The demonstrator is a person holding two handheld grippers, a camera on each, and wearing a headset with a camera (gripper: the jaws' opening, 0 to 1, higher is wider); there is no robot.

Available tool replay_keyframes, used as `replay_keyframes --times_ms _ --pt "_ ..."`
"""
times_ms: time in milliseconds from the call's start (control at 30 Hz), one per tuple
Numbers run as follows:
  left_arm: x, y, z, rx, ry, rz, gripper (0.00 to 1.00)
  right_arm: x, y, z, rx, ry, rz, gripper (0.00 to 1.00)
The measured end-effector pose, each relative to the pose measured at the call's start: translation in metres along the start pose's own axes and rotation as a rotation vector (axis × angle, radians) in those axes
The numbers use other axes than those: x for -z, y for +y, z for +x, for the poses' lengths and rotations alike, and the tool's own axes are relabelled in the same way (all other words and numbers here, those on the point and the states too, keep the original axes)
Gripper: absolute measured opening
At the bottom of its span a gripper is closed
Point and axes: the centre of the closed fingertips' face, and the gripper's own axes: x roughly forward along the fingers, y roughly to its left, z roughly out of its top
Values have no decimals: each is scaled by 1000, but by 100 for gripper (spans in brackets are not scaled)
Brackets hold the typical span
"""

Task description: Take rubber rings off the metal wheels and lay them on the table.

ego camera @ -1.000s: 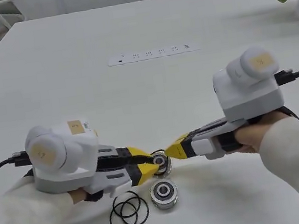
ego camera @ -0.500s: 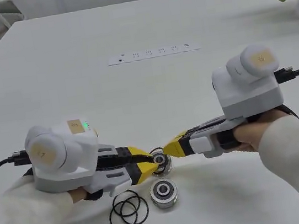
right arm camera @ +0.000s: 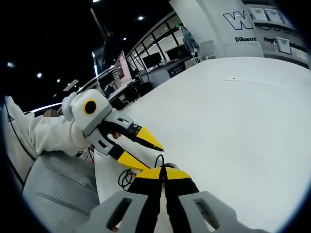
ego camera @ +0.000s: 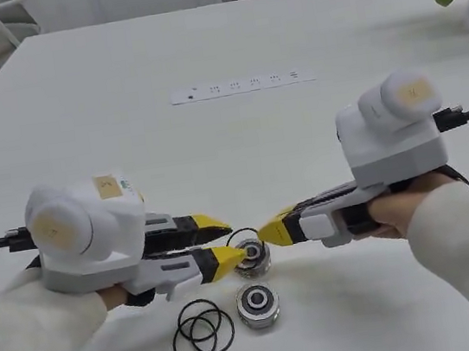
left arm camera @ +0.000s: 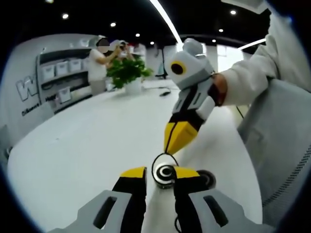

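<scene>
The right gripper (ego camera: pixel 264 233) pinches a rubber ring (ego camera: pixel 241 232) off the wheel (ego camera: pixel 255 258); the left gripper (ego camera: pixel 231 238) is spread.
The wheel is partly hidden by the left jaw, on a white table (ego camera: pixel 213 144).

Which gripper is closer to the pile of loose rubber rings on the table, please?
Left. The left gripper is just beyond the pile; the right gripper, pinching a ring, is farther to the right.

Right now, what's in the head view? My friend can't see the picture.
The right gripper, shut, pinches a rubber ring by a metal wheel in front of the open left gripper. Another wheel and loose rings lie on the white table.
</scene>
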Motion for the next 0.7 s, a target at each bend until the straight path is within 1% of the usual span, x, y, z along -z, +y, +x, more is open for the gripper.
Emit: replay_keyframes --times_ms 100,300,367,533,633,700 --pt "-6 4 -5 -16 -15 7 21 -2 -1 -2 5 -9 5 0" --pt "-18 14 -15 -58 -43 14 30 -7 -3 -6 12 -26 9 0" --pt "-22 15 -18 -65 -50 19 32 -9 -3 -7 14 -33 11 0" --pt "-34 19 -25 -88 -75 26 44 -14 -4 -11 20 -52 14 0" --pt "-39 21 -30 -100 -84 30 46 -18 -4 -14 23 -65 17 0" --pt "-44 21 -35 -108 -100 31 48 -20 -4 -16 26 -76 18 0"
